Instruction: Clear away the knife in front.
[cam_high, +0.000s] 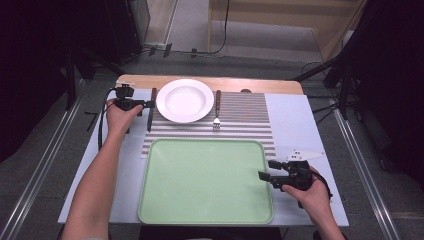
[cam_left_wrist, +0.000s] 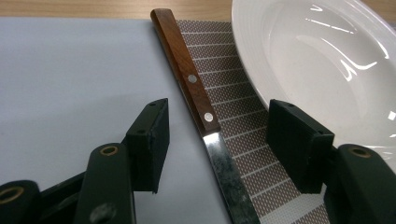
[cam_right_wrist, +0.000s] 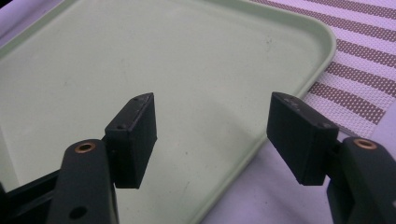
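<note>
One grey table (cam_high: 300, 125) with wooden far edge, striped mat (cam_high: 250, 115), green tray (cam_high: 200, 200); dark room around. Knife (cam_left_wrist: 201, 107): brown riveted wood handle, steel blade, on mat's left edge beside white plate (cam_left_wrist: 317, 60). Left gripper (cam_left_wrist: 215, 144) spread wide, straddling knife, not gripping. Right gripper (cam_right_wrist: 212, 140) released over tray corner.

We are seeing the plate (cam_high: 184, 100) sitting on the placemat (cam_high: 250, 120); the knife (cam_high: 150, 110) is lying just left of it, the fork (cam_high: 217, 110) right; the tray (cam_high: 205, 181) is lying nearer us.
</note>
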